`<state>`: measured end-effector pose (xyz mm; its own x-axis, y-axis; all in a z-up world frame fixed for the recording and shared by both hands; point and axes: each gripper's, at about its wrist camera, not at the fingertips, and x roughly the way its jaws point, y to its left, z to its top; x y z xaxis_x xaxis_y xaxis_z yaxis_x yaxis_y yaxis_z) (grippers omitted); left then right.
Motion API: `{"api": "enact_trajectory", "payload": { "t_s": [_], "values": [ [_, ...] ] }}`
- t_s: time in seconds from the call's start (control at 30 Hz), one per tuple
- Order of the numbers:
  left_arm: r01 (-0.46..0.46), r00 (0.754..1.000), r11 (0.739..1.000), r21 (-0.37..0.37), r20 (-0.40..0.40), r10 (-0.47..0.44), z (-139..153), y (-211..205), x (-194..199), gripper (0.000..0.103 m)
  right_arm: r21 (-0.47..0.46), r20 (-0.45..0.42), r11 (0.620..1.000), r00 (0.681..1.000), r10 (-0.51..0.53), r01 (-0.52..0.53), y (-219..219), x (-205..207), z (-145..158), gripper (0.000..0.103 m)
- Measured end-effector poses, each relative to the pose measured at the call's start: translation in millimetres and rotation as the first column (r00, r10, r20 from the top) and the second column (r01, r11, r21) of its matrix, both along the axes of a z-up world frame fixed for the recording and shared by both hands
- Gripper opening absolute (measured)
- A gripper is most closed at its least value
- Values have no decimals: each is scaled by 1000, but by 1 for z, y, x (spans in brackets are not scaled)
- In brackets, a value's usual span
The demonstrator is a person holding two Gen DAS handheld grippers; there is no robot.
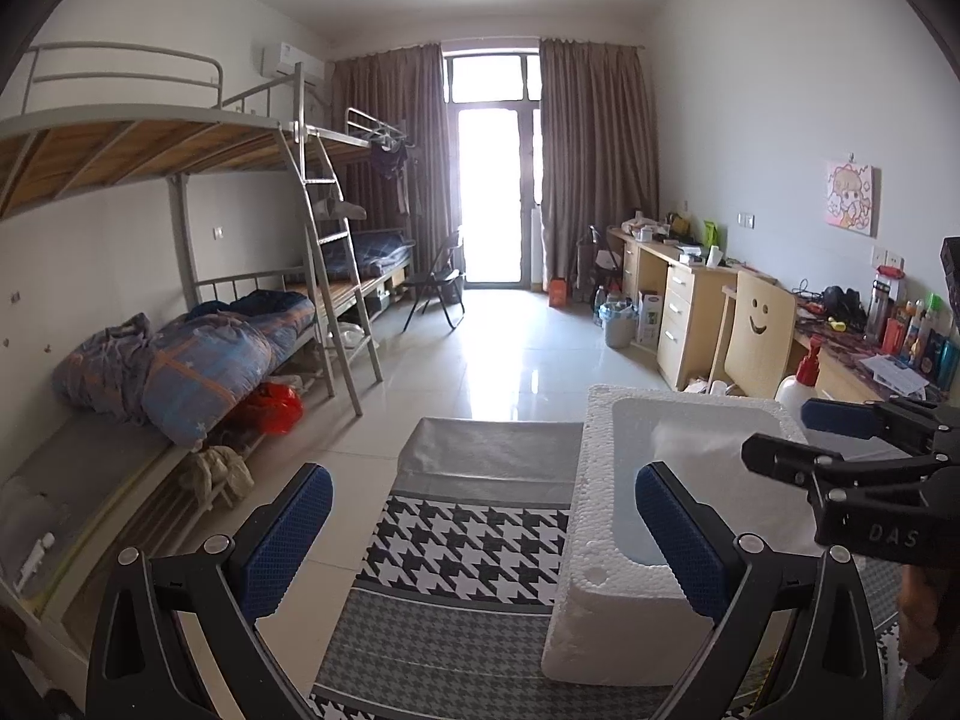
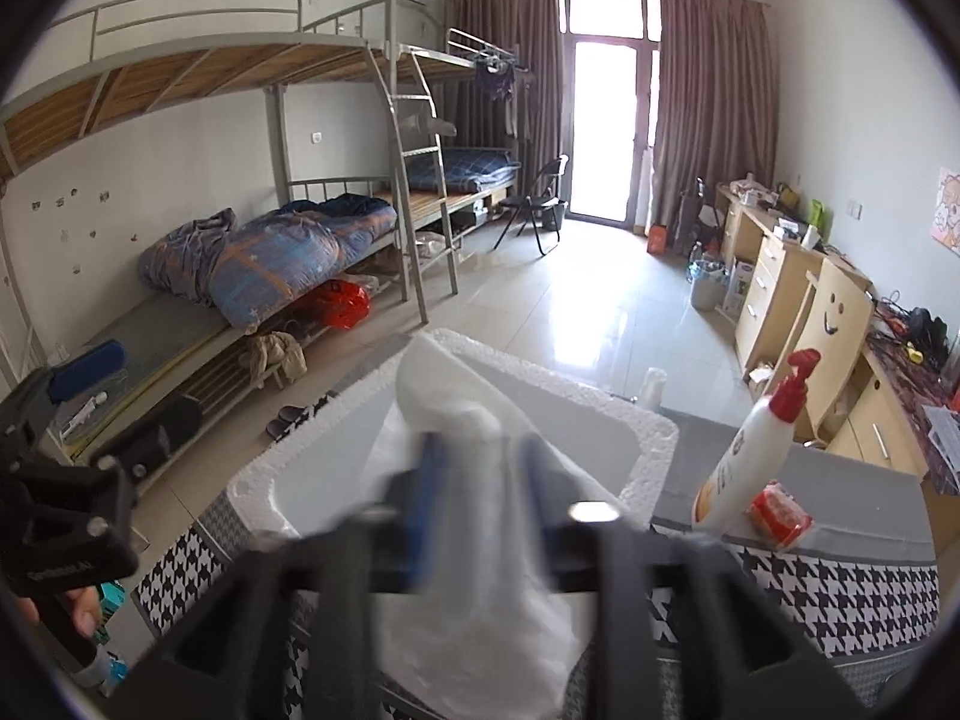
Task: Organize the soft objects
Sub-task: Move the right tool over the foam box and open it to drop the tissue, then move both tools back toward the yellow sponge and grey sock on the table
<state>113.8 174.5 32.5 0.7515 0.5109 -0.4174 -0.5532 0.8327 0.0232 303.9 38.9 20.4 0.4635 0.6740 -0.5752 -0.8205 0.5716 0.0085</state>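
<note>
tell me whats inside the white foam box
A white plastic bag hangs into the foam box, between the right gripper pads. The box's pale inner walls show; its floor beneath the bag is covered.

Shown are 1 white foam box (image 1: pixel 606 546), 1 pump bottle (image 2: pixel 744 450), 2 grippers, 1 white plastic bag (image 2: pixel 480 540) and 1 folding chair (image 1: pixel 438 282).
</note>
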Motion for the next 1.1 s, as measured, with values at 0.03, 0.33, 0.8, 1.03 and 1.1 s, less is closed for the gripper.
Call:
{"api": "enact_trajectory", "payload": {
  "t_s": [0.03, 0.33, 0.8, 1.03, 1.1],
  "values": [
    [-1, 1000, 1000, 0, 0, 1, 0, 0, 0, 101, 6, -5, 1000, 1000, 1, -1, -1, 1, -1, 77],
    [5, 1000, 1000, 4, -1, -5, 2, 0, -1, 101, 9, -19, 1000, 1000, 13, -13, -2, 0, -2, 78],
    [53, 999, 998, 17, 9, -53, 9, -27, 0, 101, 49, 11, 999, 1000, 5, -6, -35, -4, 10, 78],
    [103, 994, 994, 29, 22, -103, 14, -48, -3, 101, 95, 49, 995, 998, -37, 33, -59, -11, 21, 92],
    [113, 993, 993, 31, 28, -114, 17, -53, -4, 101, 112, 62, 993, 997, -47, 40, -66, -14, 24, 94]
  ]
}}
